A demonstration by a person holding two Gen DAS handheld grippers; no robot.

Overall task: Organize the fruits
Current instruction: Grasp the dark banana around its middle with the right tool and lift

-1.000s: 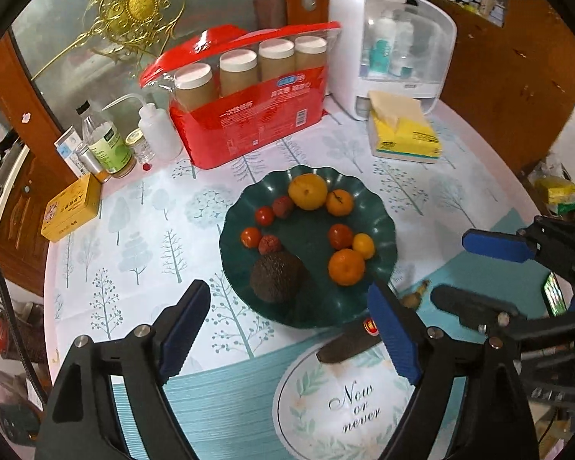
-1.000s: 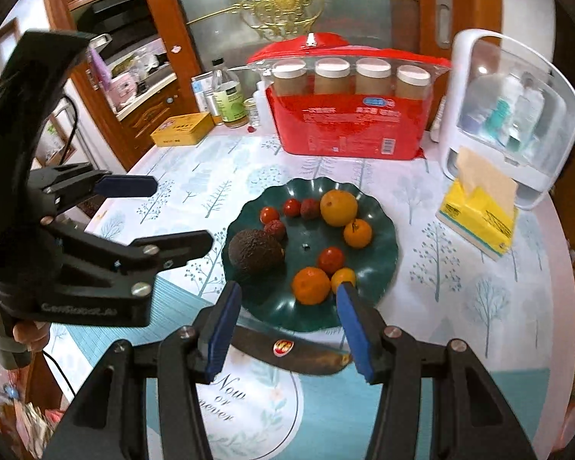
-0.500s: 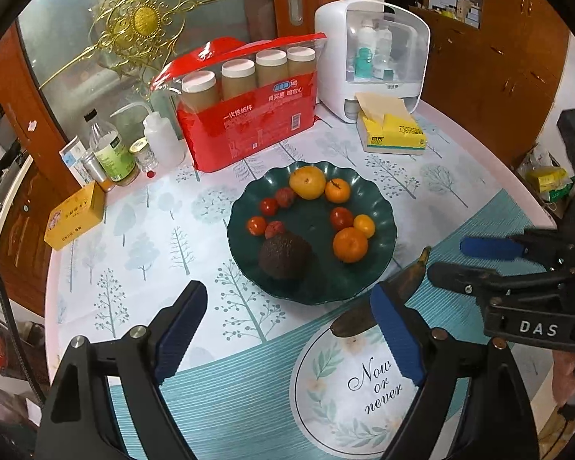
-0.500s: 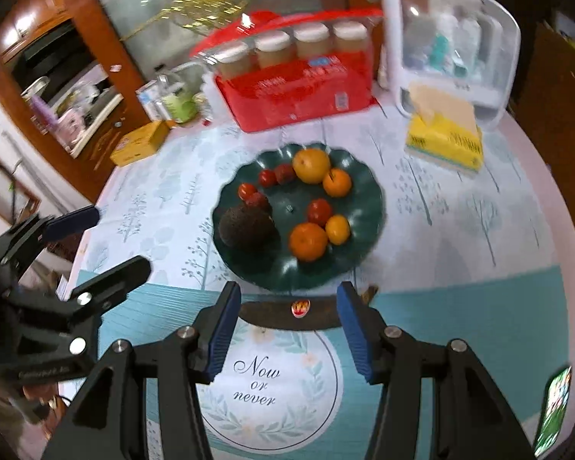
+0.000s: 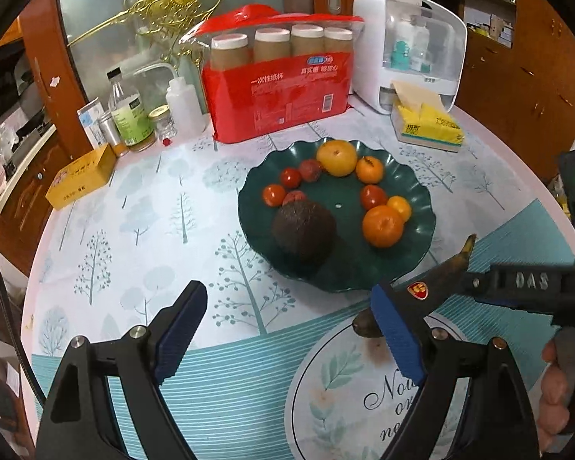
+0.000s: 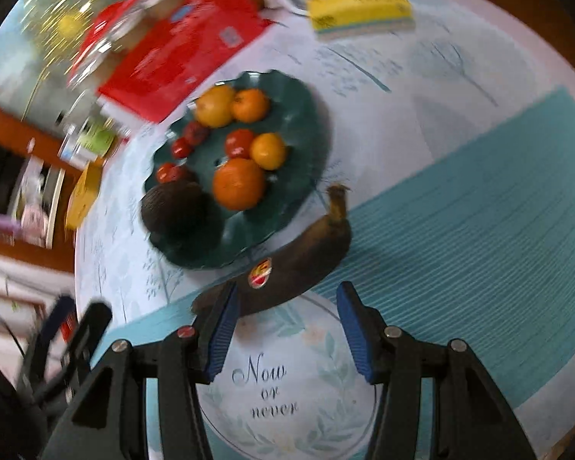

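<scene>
Dark banana [image 6: 295, 264] beside green plate [image 6: 310, 145] of fruit, right gripper [image 6: 283, 329] part-open just above it, holding nothing, left gripper [image 5: 287, 333] wide open, empty.

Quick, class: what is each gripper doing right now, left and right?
Left gripper: open, holding nothing.
Right gripper: open, nothing gripped; the overripe dark-brown banana lies just beyond its fingertips.
</scene>
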